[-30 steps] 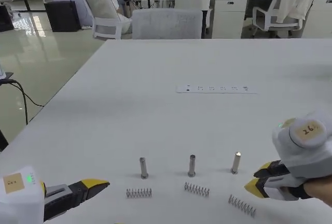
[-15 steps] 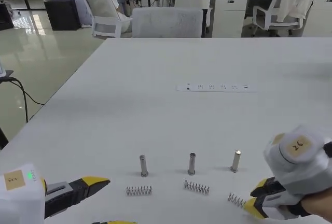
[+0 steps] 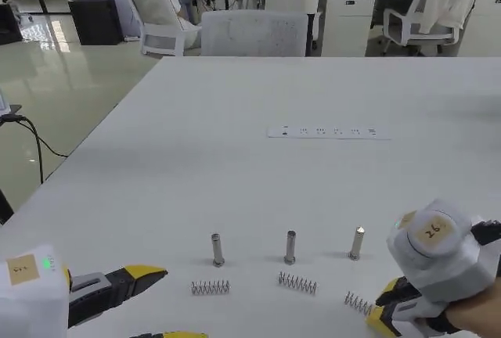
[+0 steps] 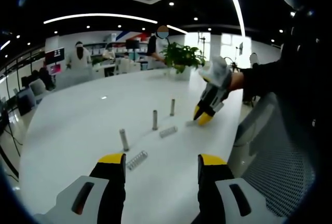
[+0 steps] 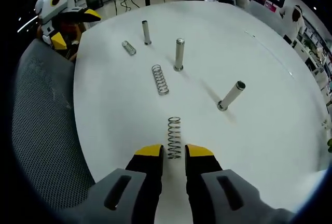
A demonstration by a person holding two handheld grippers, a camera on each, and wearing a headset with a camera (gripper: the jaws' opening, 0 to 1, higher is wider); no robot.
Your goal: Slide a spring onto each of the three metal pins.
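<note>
Rightmost spring (image 3: 356,302) half behind right hand-held gripper (image 3: 382,317)

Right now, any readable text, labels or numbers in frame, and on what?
"26": round sticker on top of the right gripper.
Blurred, unreadable: writing on the tan sticker on the left gripper.
Too small to read: markings on the strip on the table.

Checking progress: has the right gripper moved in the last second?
Yes. The right gripper pulled back from beside the right pin to the right spring.
</note>
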